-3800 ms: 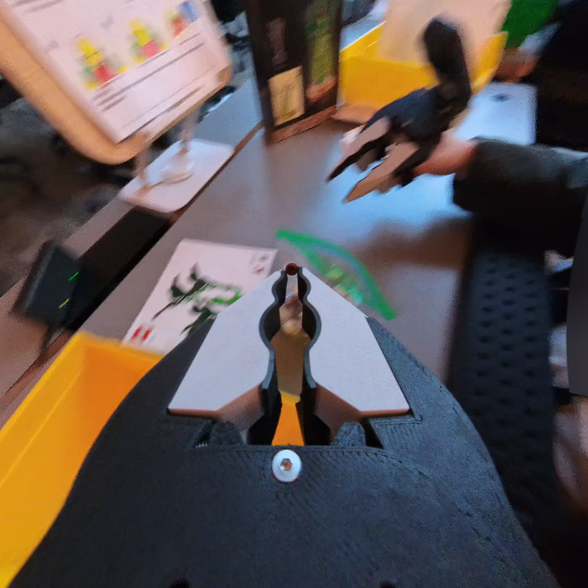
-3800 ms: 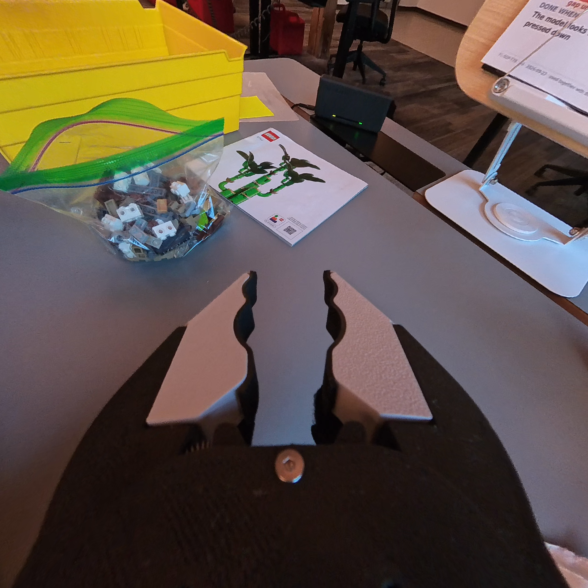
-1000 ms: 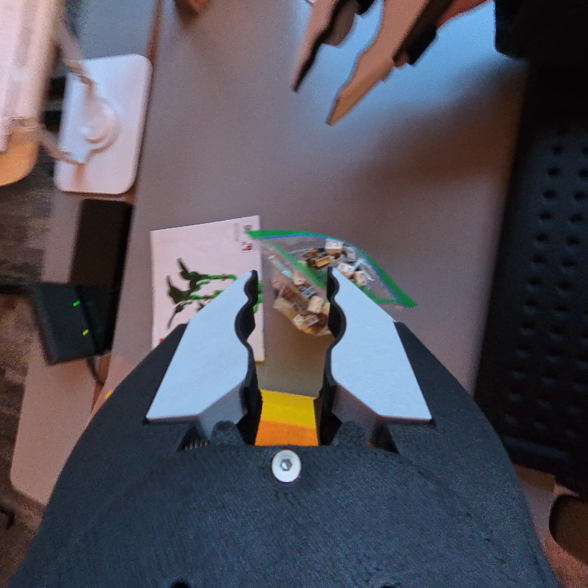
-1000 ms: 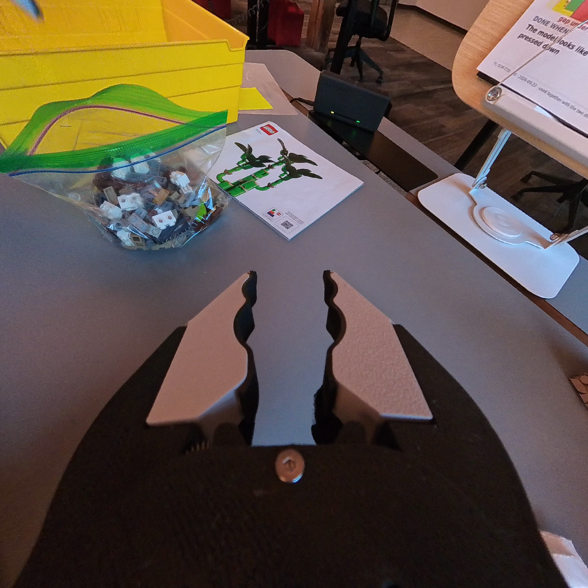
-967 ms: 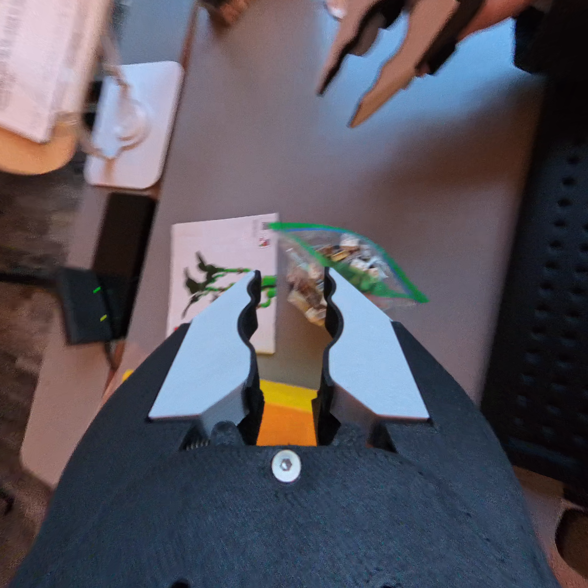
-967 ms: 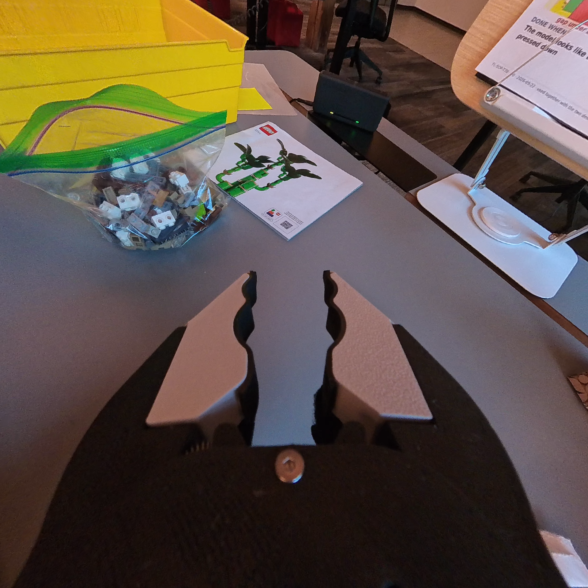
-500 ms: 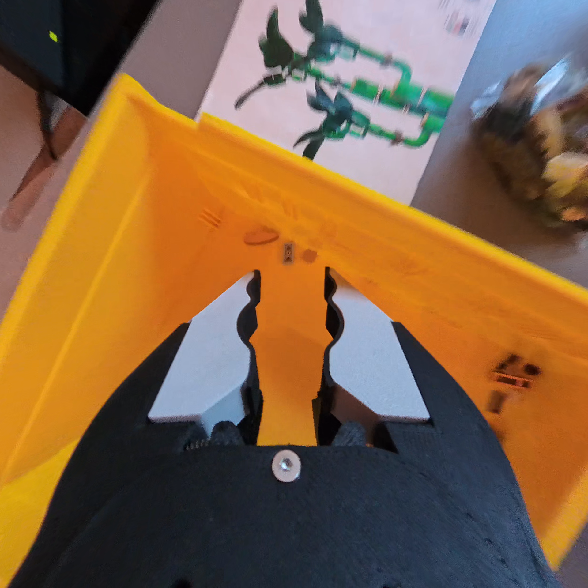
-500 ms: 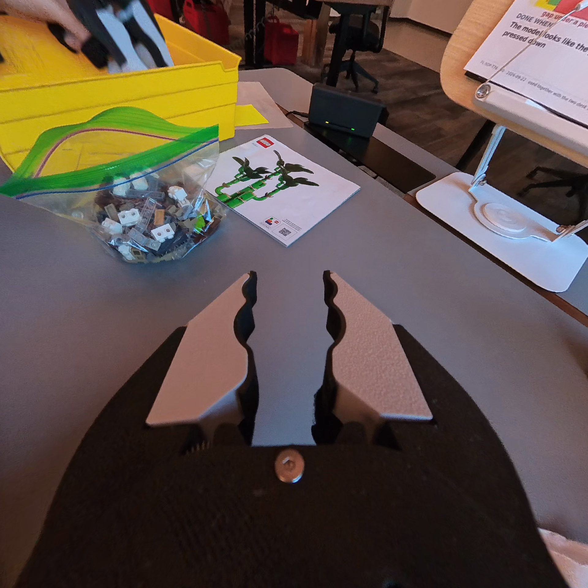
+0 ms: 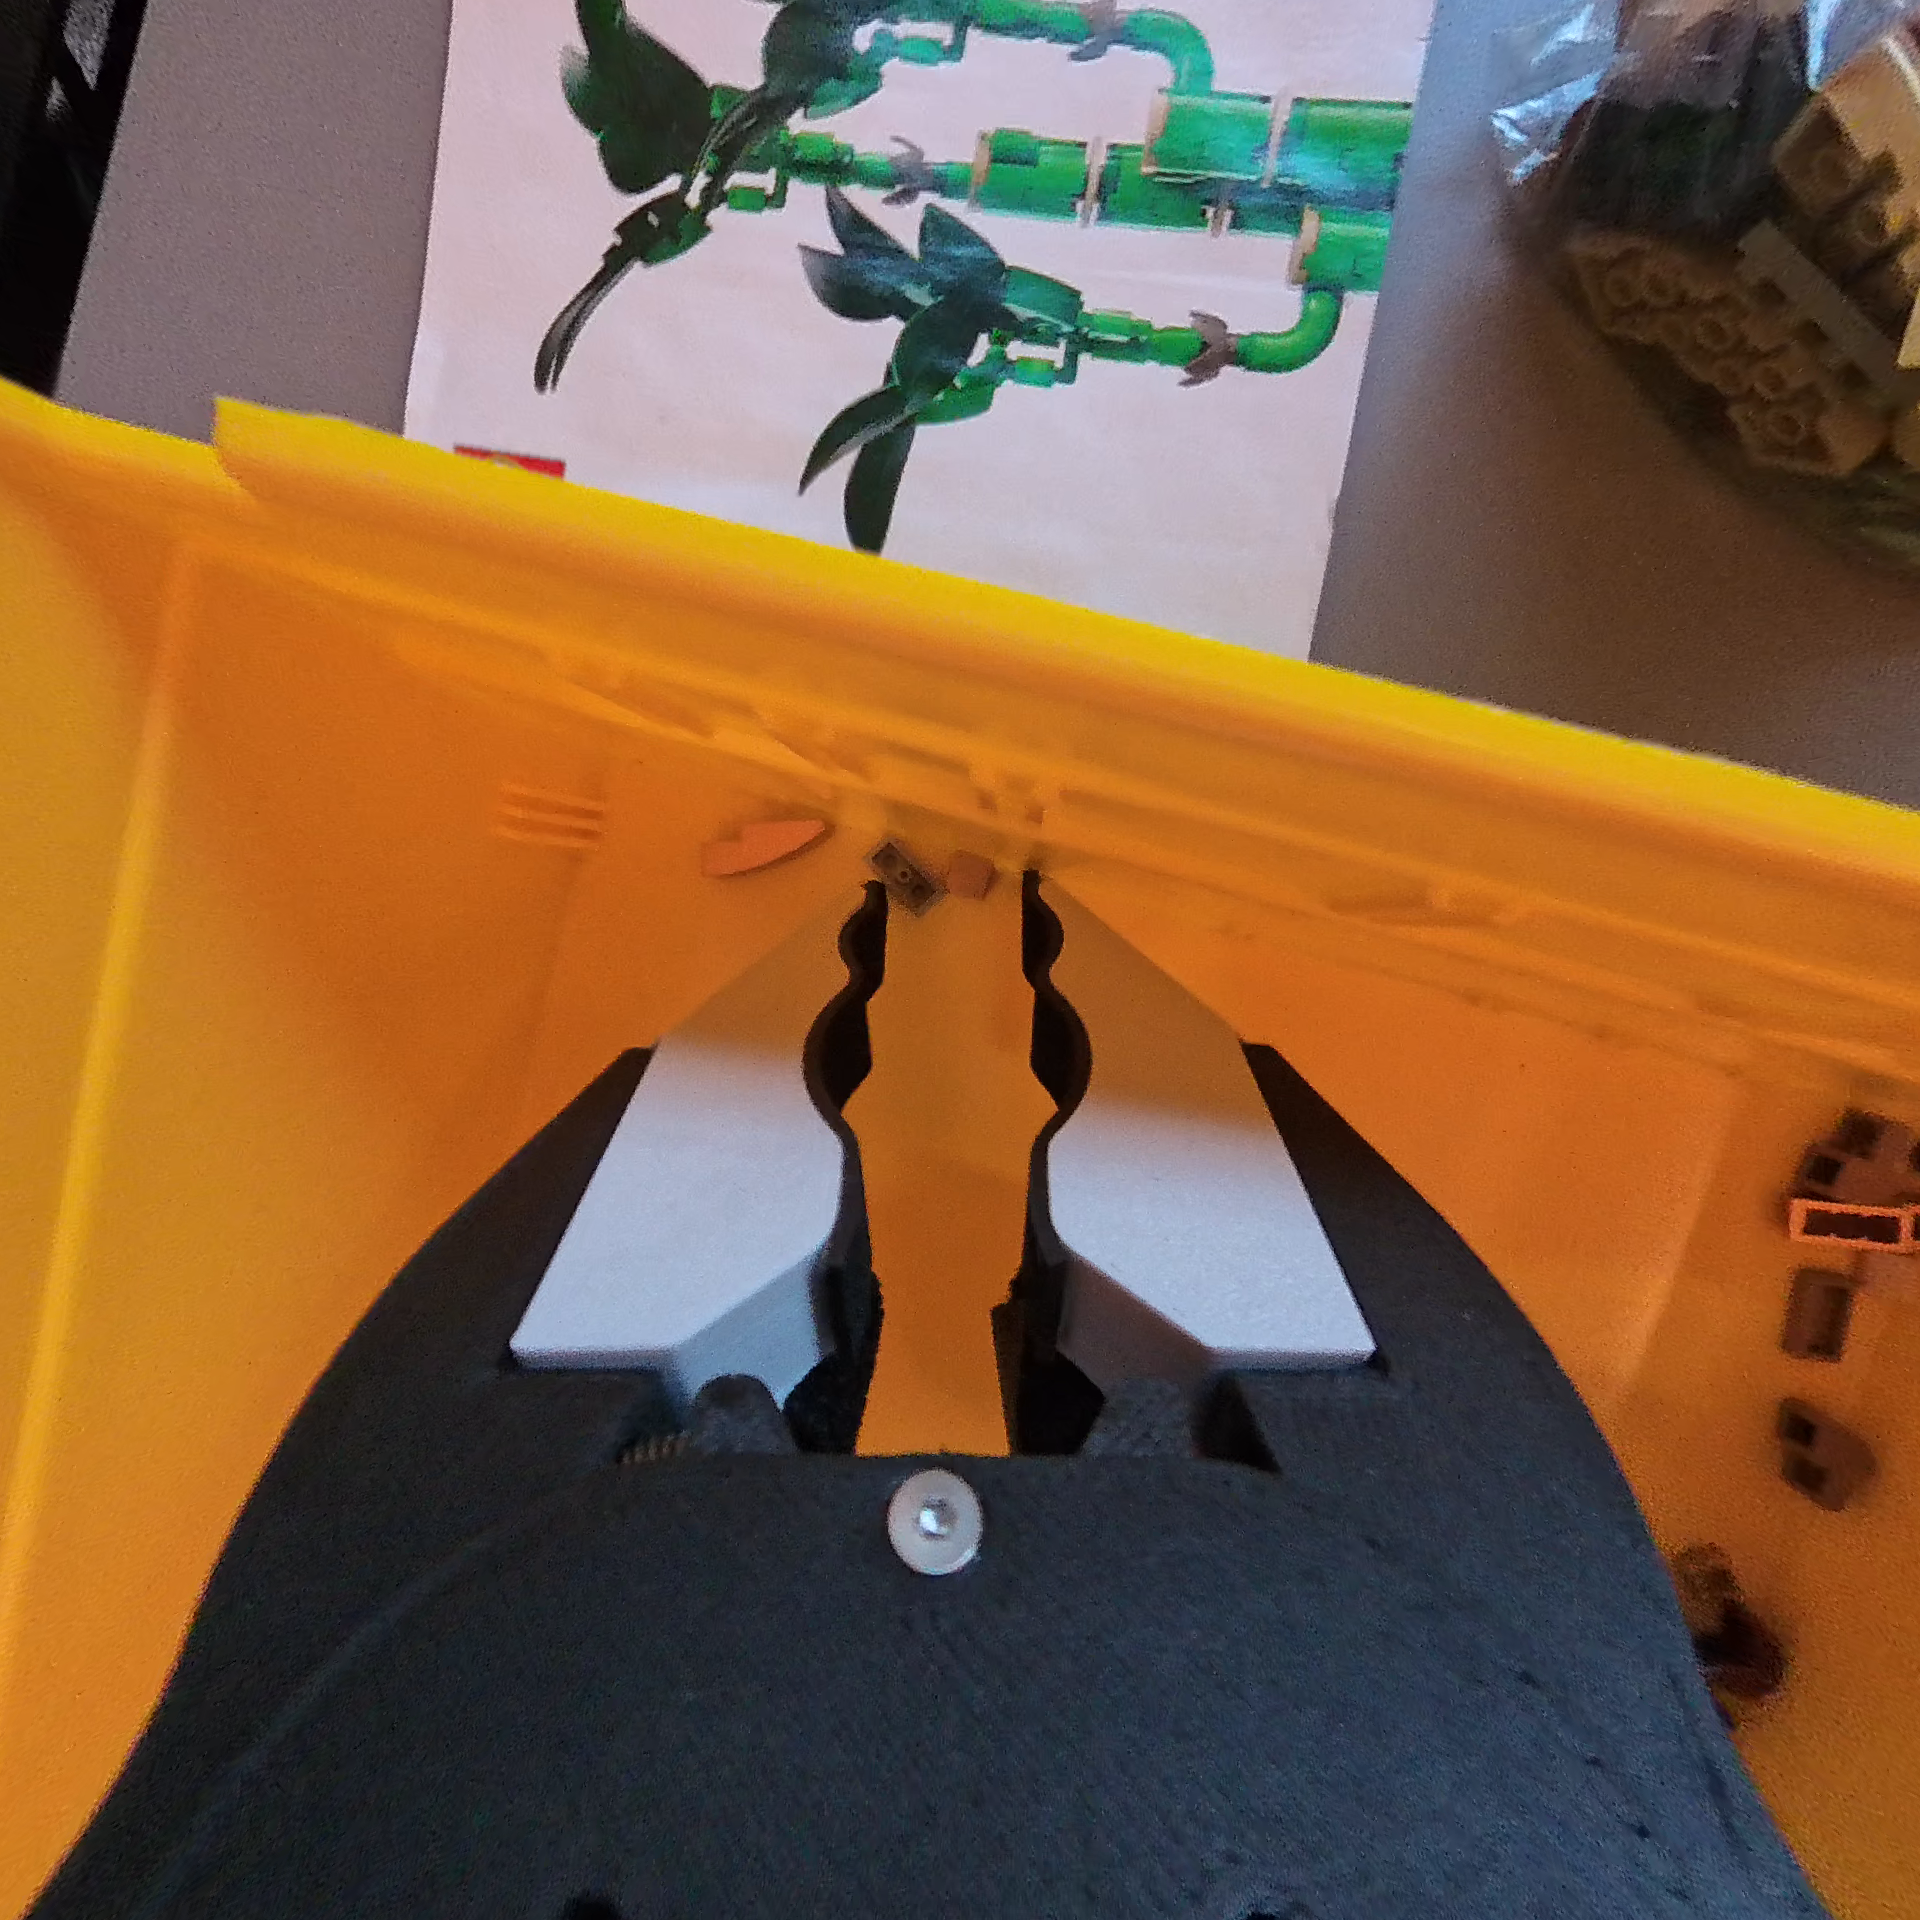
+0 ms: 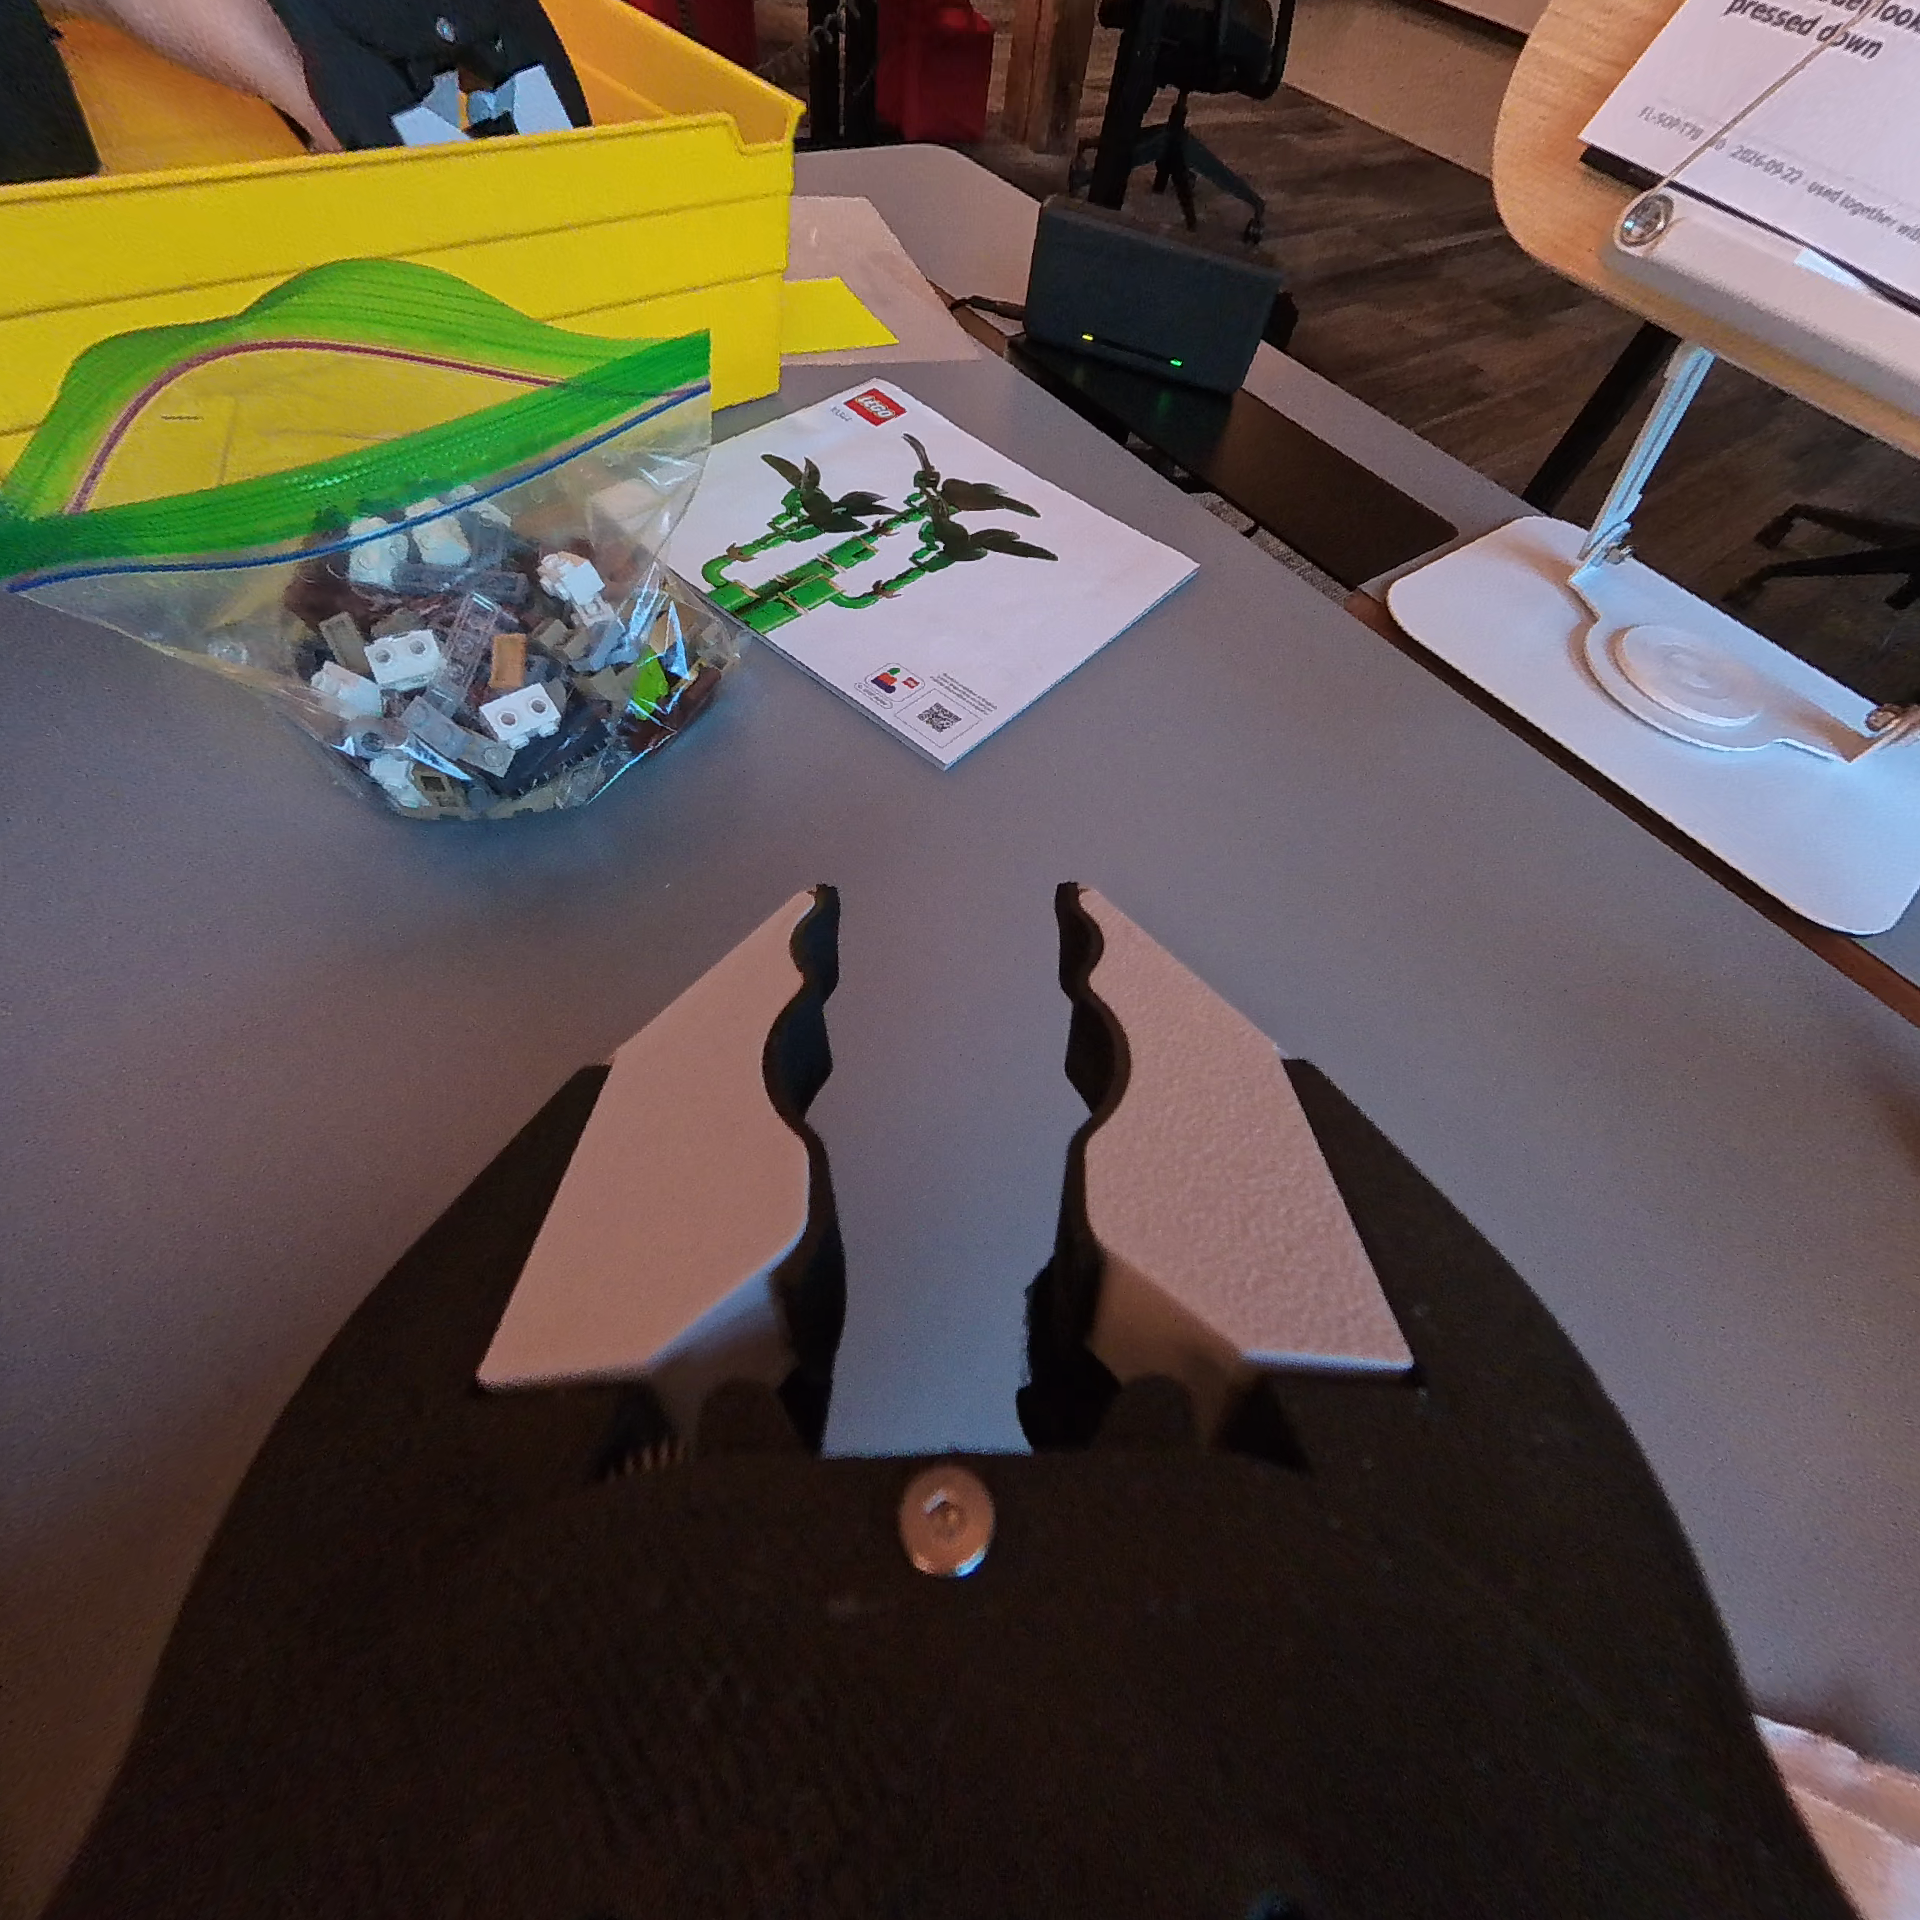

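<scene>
My left gripper [image 9: 948, 896] is down inside the yellow bin [image 9: 312, 831], its jaws spread and pinching nothing; a small grey brick [image 9: 906, 873] and a tan one [image 9: 971, 873] lie just past the fingertips against the bin's wall. My right gripper [image 10: 940, 904] hovers over the grey table [image 10: 1351, 987], jaws parted and empty. Beside the bin sit a bag of bricks [image 10: 468, 634] and a booklet [image 10: 935, 582].
</scene>
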